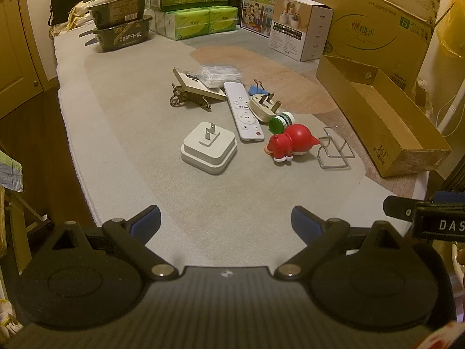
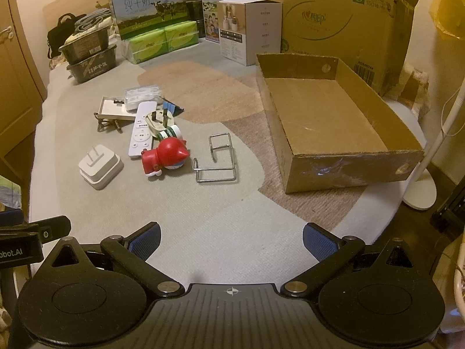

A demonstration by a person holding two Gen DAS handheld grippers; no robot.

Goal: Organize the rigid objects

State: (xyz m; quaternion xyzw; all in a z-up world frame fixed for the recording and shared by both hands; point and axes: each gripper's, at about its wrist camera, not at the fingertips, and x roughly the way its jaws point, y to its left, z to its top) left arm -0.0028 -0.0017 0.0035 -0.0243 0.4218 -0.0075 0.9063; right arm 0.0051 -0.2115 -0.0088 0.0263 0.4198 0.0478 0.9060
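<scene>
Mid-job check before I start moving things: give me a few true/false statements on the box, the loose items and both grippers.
1. The open cardboard box has nothing in it. True.
2. The red figurine stands upright. False: it lies on its side on the mat.
3. The left gripper holds the white remote. False: its jaws are wide apart with nothing between them, and the remote lies on the mat.
4. The square white plug lies with its prongs pointing up. True.
5. The wire rack is inside the box. False: it lies on the mat, beside the figurine.
6. The right gripper is open with nothing in it. True.
</scene>
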